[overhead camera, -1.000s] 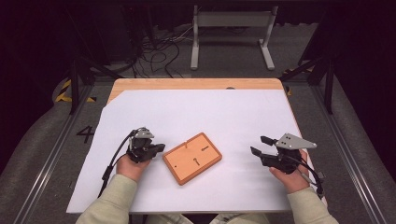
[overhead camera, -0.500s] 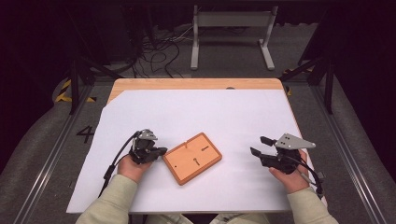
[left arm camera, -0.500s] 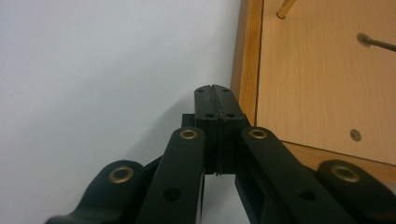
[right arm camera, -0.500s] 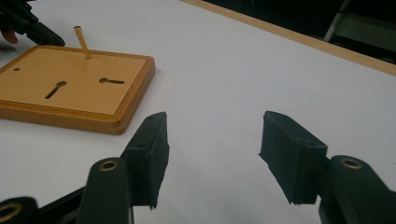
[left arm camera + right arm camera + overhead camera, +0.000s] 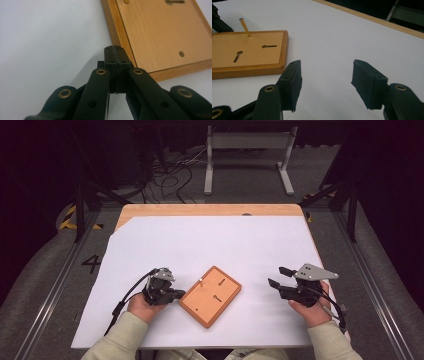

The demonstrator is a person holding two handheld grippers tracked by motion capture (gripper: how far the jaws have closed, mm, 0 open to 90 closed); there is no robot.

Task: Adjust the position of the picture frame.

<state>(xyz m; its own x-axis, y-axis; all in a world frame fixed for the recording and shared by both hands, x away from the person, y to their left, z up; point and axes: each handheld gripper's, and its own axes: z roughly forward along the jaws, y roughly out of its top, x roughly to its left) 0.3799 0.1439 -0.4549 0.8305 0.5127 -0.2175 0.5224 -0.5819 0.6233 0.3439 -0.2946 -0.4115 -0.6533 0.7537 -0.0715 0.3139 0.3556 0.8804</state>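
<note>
A flat wooden board (image 5: 210, 296) with two keyhole slots and a thin upright peg (image 5: 199, 281) lies on the white sheet between my hands. My left gripper (image 5: 181, 293) rests just left of the board, its jaws shut together with nothing between them. In the left gripper view the closed tips (image 5: 115, 53) sit right beside the board's (image 5: 160, 35) edge. My right gripper (image 5: 276, 276) stands open to the right of the board, well apart from it. Its view shows the board (image 5: 247, 52) and peg (image 5: 244, 27) off to the left, and its pads (image 5: 293, 80) empty.
The white sheet (image 5: 215, 245) covers most of a wooden table (image 5: 210, 210). Beyond the far edge are cables (image 5: 170, 175) and a metal stand (image 5: 247, 150) on the dark floor. Rails run along both sides of the table.
</note>
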